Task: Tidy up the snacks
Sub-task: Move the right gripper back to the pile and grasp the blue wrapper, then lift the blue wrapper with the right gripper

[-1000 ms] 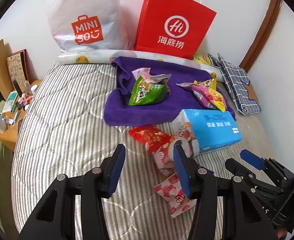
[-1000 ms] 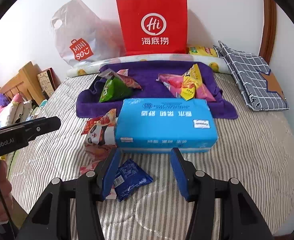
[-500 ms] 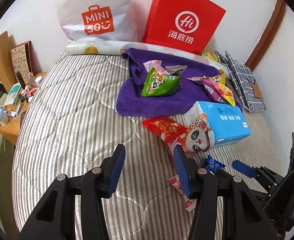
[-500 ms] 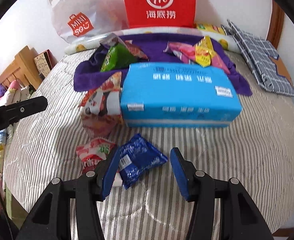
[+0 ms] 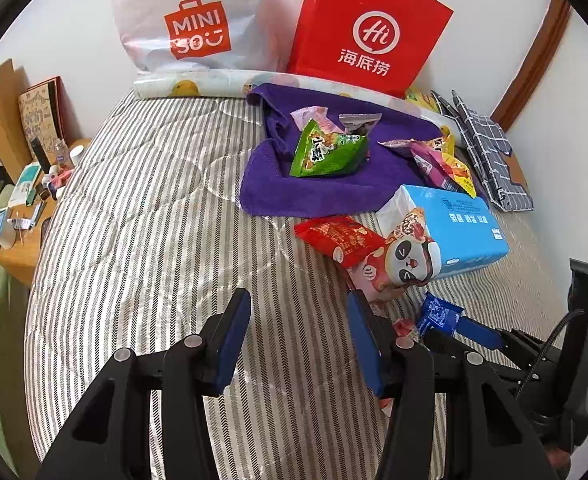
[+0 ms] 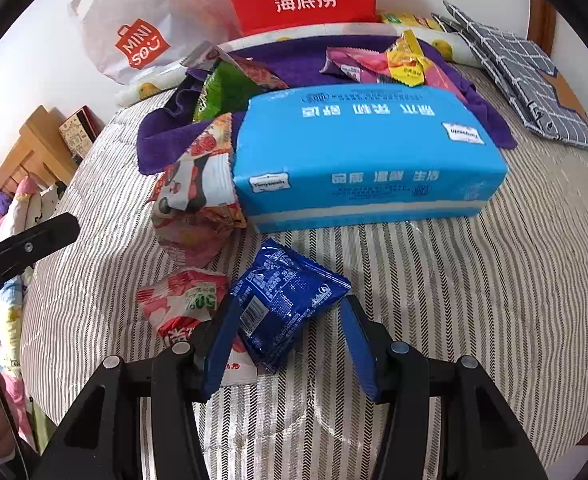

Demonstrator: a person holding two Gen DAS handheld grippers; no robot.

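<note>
Hovering low, the right gripper (image 6: 290, 334) has its jaws apart around the blue snack packet (image 6: 290, 292) on the striped bed (image 6: 474, 280), pads not pressing. Its left finger hides part of the red-white packet (image 6: 182, 300). The left gripper (image 5: 298, 332) gapes empty.

The left gripper (image 5: 298, 336) hangs parted over the striped mattress (image 5: 154, 240), beside a panda snack packet (image 5: 406, 264).

left hand-held gripper (image 5: 298, 312): jaws apart, tilted down | right hand-held gripper (image 6: 288, 320): same
</note>
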